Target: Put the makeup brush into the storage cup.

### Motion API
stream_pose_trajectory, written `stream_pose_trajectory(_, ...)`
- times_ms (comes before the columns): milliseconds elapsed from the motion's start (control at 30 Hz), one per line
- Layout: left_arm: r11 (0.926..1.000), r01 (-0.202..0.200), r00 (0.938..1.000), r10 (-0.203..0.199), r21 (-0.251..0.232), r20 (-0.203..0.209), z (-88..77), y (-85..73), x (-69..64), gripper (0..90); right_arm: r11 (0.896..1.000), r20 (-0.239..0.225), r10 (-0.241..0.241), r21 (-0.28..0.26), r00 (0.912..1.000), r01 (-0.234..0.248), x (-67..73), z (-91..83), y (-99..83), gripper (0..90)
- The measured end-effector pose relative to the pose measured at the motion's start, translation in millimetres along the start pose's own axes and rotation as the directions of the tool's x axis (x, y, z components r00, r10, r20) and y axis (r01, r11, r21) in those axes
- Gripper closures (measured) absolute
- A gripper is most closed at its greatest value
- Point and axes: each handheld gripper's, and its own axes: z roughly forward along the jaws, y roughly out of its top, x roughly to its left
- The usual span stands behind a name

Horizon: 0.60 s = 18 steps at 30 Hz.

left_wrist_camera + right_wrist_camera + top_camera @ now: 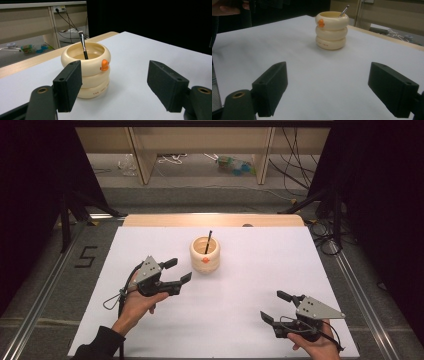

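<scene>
High view shows a cream ringed holder (205, 255) standing upright near the middle of the white counter (250, 310), toward its far side, with a thin makeup brush (208, 241) leaning inside it, bristles up. The left gripper (175, 271) hovers just beside the holder on its left, fingers (68, 85) spread wide and holding nothing; in the left gripper view the holder sits between them and a little beyond, its orange duck badge (105, 65) facing the camera, which suggests the person is lining up to steady or grasp it. The right gripper (277, 306) waits well apart at the near right corner, its fingers (270, 88) likewise spread and empty, pointed toward the holder, probably kept clear until needed for the brush.
</scene>
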Motion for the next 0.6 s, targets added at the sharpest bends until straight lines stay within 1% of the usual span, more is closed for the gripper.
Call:
stream_pose_trajectory(33,1.0,0.0,1.0,0.0,0.003,0.003,-1.0,-0.5,-1.1,27.9,1.0,0.0,0.0,-0.001,1.0,0.0,0.0,0.0,-0.1,17.2)
stream_pose_trajectory(67,1.0,-0.009,1.0,0.009,0.0,0.002,-2.6,-1.0,-2.1,27.7,1.0,-0.005,0.002,-0.023,1.0,-0.002,0.0,1.7,-0.6,17.2)
stream_pose_trajectory(100,0.9999,-0.015,0.9999,0.015,0.0,0.004,-3.4,-1.2,-2.5,27.6,0.999,0.002,-0.019,-0.036,0.9998,0.019,-1.5,2.5,-0.6,17.2)
stream_pose_trajectory(167,0.9997,-0.023,0.9997,0.023,0.002,0.006,-5.1,-2.1,-3.4,27.2,0.999,0.004,-0.013,-0.033,0.9999,0.013,-0.8,2.5,-0.7,17.2)
stream_pose_trajectory(333,0.9997,-0.024,0.9997,0.024,0.007,0.004,-8.4,-4.8,-4.6,26.0,0.999,0.0,-0.014,-0.031,0.9999,0.014,-0.9,2.4,-0.6,17.2)
stream_pose_trajectory(367,0.9999,-0.016,0.9999,0.016,0.005,0.004,-8.9,-5.3,-5.3,26.0,0.999,0.0,-0.014,-0.031,0.9999,0.014,-0.9,2.4,-0.6,17.2)
stream_pose_trajectory(400,0.9998,-0.021,0.9998,0.021,0.007,0.005,-9.6,-5.3,-5.5,25.7,0.999,0.005,-0.015,-0.03,0.9999,0.015,-0.8,2.2,-0.6,17.2)
stream_pose_trajectory(433,0.9998,-0.016,0.9999,0.016,0.006,0.004,-10.0,-5.7,-6.2,25.4,0.999,-0.001,-0.014,-0.033,0.9999,0.014,-0.8,2.4,-0.6,17.2)
stream_pose_trajectory(467,0.9997,-0.023,0.9997,0.023,0.007,0.004,-10.9,-5.8,-6.5,24.9,0.999,0.002,-0.014,-0.031,0.9999,0.014,-0.6,2.2,-0.6,17.2)
stream_pose_trajectory(500,0.9998,-0.016,0.9998,0.016,0.008,0.006,-11.7,-6.3,-7.5,24.9,0.999,0.002,-0.014,-0.031,0.9999,0.014,-0.6,2.2,-0.6,17.2)
stream_pose_trajectory(533,0.9997,-0.024,0.9997,0.024,0.007,0.007,-12.4,-6.3,-7.7,24.5,1.0,0.006,-0.016,-0.014,0.9998,0.016,-0.7,0.8,-0.1,17.2)
stream_pose_trajectory(567,0.9996,-0.026,0.9996,0.026,0.007,0.008,-13.8,-6.4,-8.2,24.2,1.0,0.005,-0.015,-0.015,0.9999,0.016,-0.6,0.8,-0.1,17.2)
stream_pose_trajectory(600,0.9993,-0.037,0.9993,0.037,0.006,0.011,-14.8,-6.3,-8.1,24.3,0.999,0.001,-0.014,-0.034,0.9999,0.014,-0.5,2.4,-0.5,17.2)
